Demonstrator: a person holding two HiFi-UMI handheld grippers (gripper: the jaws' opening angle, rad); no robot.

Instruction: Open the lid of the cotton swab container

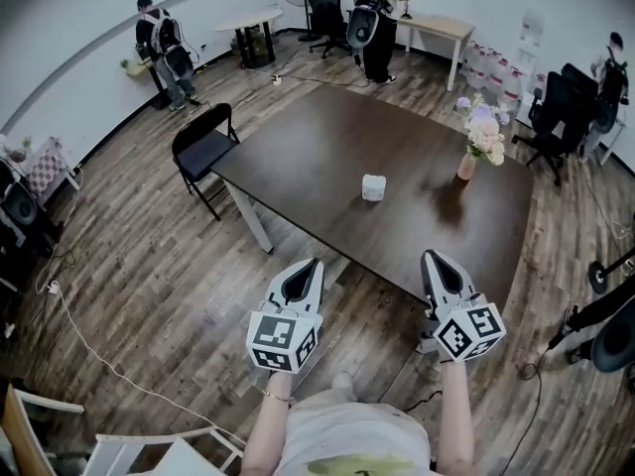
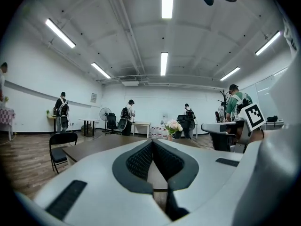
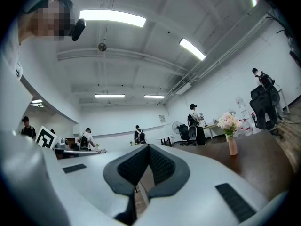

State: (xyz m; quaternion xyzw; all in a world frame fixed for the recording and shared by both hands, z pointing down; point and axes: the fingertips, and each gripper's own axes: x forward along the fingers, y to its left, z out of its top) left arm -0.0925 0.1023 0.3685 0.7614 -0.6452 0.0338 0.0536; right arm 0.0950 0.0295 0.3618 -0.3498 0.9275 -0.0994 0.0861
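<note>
Your left gripper (image 1: 316, 264) and right gripper (image 1: 430, 258) are both closed and empty, near the table's (image 1: 298, 152) edge. The container (image 1: 373, 187) stands mid-table, well ahead, between their lines.

Left forearm (image 1: 270, 426) and right forearm (image 1: 454, 429) reach up from 6 o'clock in the head view, both bare. The left white-and-grey two-jaw gripper (image 1: 315, 263) carries a marker cube; its tips aim toward 1 o'clock, jaws pressed together, with nothing between the dark ribbed pads (image 2: 138, 161). The right white-and-grey two-jaw gripper (image 1: 430, 255) has tips toward 11 o'clock, jaws likewise closed and empty. The two grippers are side by side, well apart and near level.
</note>
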